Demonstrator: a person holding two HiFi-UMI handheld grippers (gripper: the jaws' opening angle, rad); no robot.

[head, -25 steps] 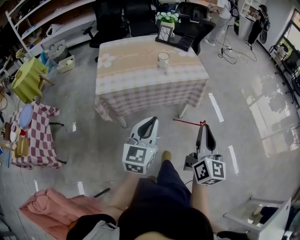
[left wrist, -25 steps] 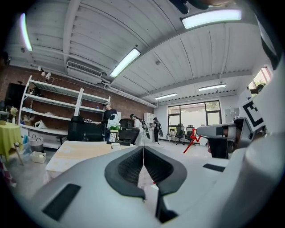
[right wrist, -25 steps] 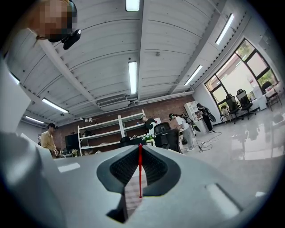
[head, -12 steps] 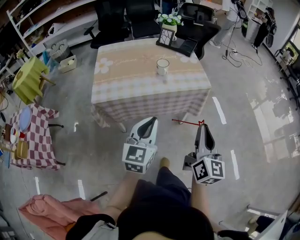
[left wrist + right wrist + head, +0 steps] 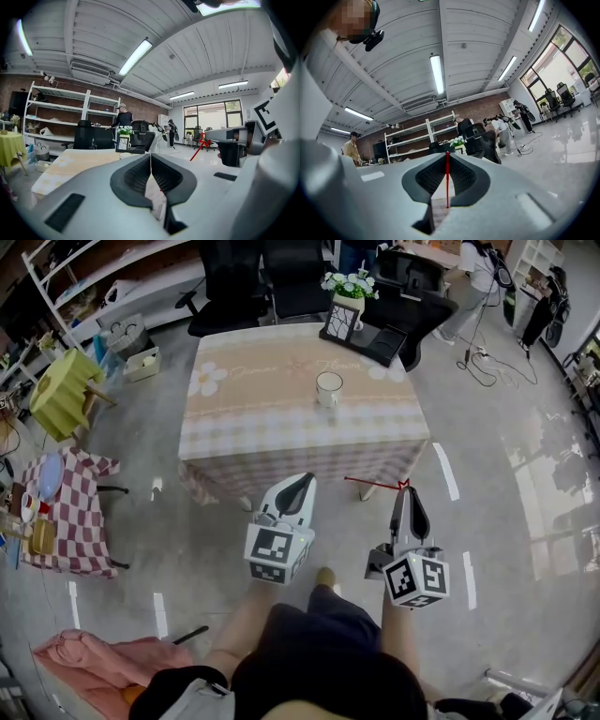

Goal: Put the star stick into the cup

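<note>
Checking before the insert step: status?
Right gripper shut on star stick. Left gripper shut, empty. Cup upright on table, ahead. Only floor between.

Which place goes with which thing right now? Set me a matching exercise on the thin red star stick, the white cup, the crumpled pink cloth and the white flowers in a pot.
Things:
1. thin red star stick
2. white cup
3. crumpled pink cloth
4. white flowers in a pot

Places:
A. on the floor, at the person's left
B. clamped in the shut right gripper
C. near the middle of the checked-cloth table
D. at the table's far edge, beside the framed picture

Pairs: 1-B, 2-C, 3-A, 4-D.
</note>
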